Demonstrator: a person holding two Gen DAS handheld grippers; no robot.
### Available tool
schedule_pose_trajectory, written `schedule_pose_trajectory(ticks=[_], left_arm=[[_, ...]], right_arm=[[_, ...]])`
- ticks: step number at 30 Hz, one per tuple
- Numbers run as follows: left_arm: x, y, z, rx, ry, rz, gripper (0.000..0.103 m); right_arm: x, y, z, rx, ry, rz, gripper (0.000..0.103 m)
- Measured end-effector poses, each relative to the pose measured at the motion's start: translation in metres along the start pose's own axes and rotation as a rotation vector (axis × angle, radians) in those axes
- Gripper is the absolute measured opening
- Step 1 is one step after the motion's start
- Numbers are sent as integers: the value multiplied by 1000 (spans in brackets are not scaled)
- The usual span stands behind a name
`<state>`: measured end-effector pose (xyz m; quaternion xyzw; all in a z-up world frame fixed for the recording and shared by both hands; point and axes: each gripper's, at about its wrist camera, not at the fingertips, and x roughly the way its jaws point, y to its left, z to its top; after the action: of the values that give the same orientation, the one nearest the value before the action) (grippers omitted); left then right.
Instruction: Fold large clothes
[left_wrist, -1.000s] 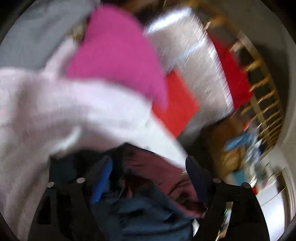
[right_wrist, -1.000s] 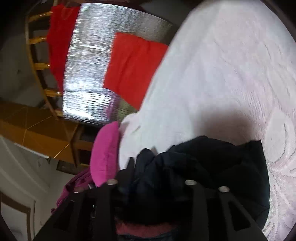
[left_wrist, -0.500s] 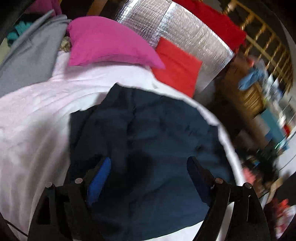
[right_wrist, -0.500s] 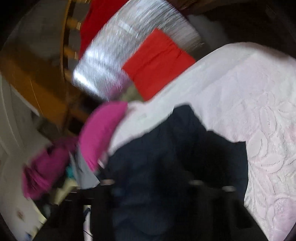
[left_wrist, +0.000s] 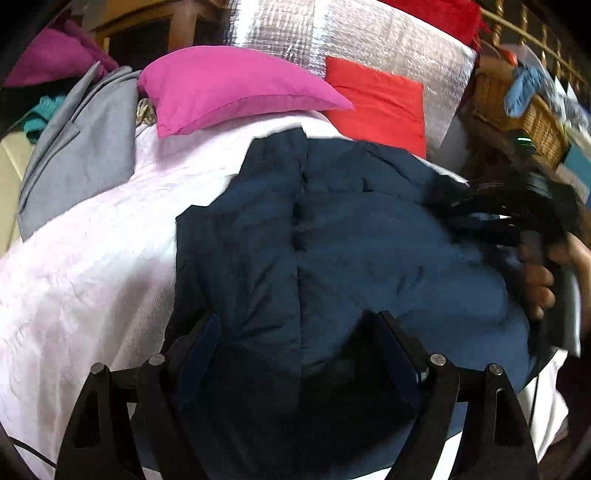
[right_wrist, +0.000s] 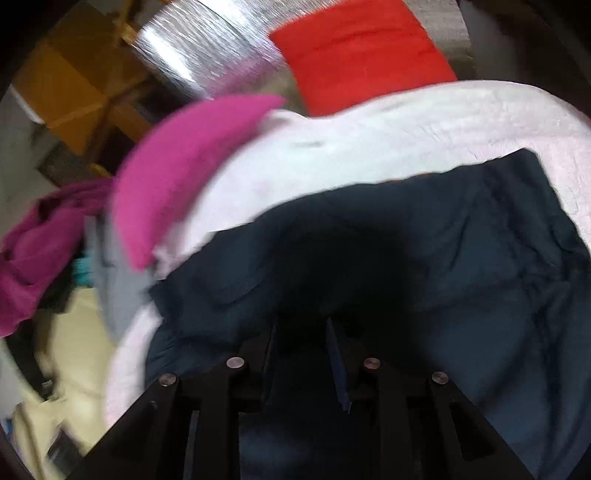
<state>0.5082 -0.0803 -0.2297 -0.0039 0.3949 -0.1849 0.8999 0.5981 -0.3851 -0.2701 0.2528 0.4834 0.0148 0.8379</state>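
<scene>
A dark navy padded jacket (left_wrist: 332, 236) lies spread on a pale pink bedspread (left_wrist: 81, 266), with a seam running down its middle. My left gripper (left_wrist: 295, 332) is open just above the jacket's near part, fingers wide apart with cloth between them. The right gripper (left_wrist: 461, 206) shows in the left wrist view at the jacket's right edge, held by a hand. In the right wrist view the jacket (right_wrist: 461, 258) fills the lower frame, and my right gripper (right_wrist: 301, 325) has its fingers close together over dark cloth; whether it pinches the cloth is unclear.
A magenta pillow (left_wrist: 229, 85) and a red cushion (left_wrist: 380, 99) lie at the bed's head against a silver quilted panel (left_wrist: 388, 40). A grey garment (left_wrist: 77, 147) lies at the left. A wicker basket (left_wrist: 517, 107) stands at the right.
The jacket went from bunched in the grippers to spread flat on the bedspread. Both cameras pulled back and now look down on it.
</scene>
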Motion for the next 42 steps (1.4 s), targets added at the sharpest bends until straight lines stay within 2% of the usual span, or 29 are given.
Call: schedule_pose_trajectory(ticks=[1, 4, 5, 7, 9, 10, 11, 13, 14, 16, 19, 21, 26, 29, 31, 32, 34, 36, 37, 39, 40, 41, 42], left_arm=[[1, 0, 2, 4, 7, -2, 85], [-5, 7, 9, 0, 37, -37, 85], [-9, 10, 12, -6, 31, -42, 85], [-18, 19, 15, -26, 6, -39, 85], [-29, 32, 16, -59, -30, -24, 85], [-30, 38, 16, -74, -33, -5, 85], [-27, 42, 15, -83, -23, 16, 85], [-12, 50, 11, -106, 49, 58, 85], [-1, 53, 7, -111, 89, 56, 85], [6, 56, 2, -133, 113, 52, 85], [-7, 54, 2, -140, 99, 46, 85], [-17, 52, 1, -134, 83, 41, 85], [-49, 39, -7, -86, 15, 24, 85], [-45, 34, -16, -50, 46, 61, 85], [-35, 34, -22, -50, 88, 82, 85], [-26, 34, -26, -53, 125, 86, 85], [-22, 38, -27, -87, 148, 81, 86], [-29, 39, -26, -101, 149, 75, 85], [-37, 40, -27, -99, 139, 68, 85], [-51, 42, -28, -90, 110, 58, 85], [-59, 47, -27, -89, 90, 56, 85], [-65, 52, -25, -97, 79, 55, 85], [-70, 59, -22, -119, 69, 52, 85]], right_arm=[[8, -8, 2, 42, 27, 14, 31], [0, -27, 6, 132, 19, 112, 30], [-13, -36, 5, 138, -10, 135, 30], [-44, -53, 4, 138, -123, 123, 33], [-68, -76, 3, 155, -194, 90, 51], [-79, -90, 3, 164, -226, 43, 65], [-85, -98, 4, 169, -241, 0, 68], [-83, -125, 6, 196, -214, -97, 64], [-74, -139, 6, 220, -159, -112, 50], [-74, -153, 1, 258, -133, -101, 31], [-99, -150, -12, 251, -192, -33, 32], [-121, -145, -28, 202, -227, 12, 33], [-149, -119, -74, 49, -185, 54, 33], [-147, -93, -108, -13, -153, 97, 33], [-137, -85, -124, -26, -117, 86, 33], [-126, -85, -127, -23, -88, 69, 34], [-117, -91, -127, -1, -64, 60, 34], [-124, -93, -129, 32, -66, 78, 33], [-134, -97, -131, 61, -69, 114, 34], [-149, -105, -132, 91, -112, 167, 51], [-165, -113, -135, 107, -164, 165, 68], [-177, -122, -137, 120, -210, 155, 77], [-182, -128, -134, 134, -236, 155, 77]])
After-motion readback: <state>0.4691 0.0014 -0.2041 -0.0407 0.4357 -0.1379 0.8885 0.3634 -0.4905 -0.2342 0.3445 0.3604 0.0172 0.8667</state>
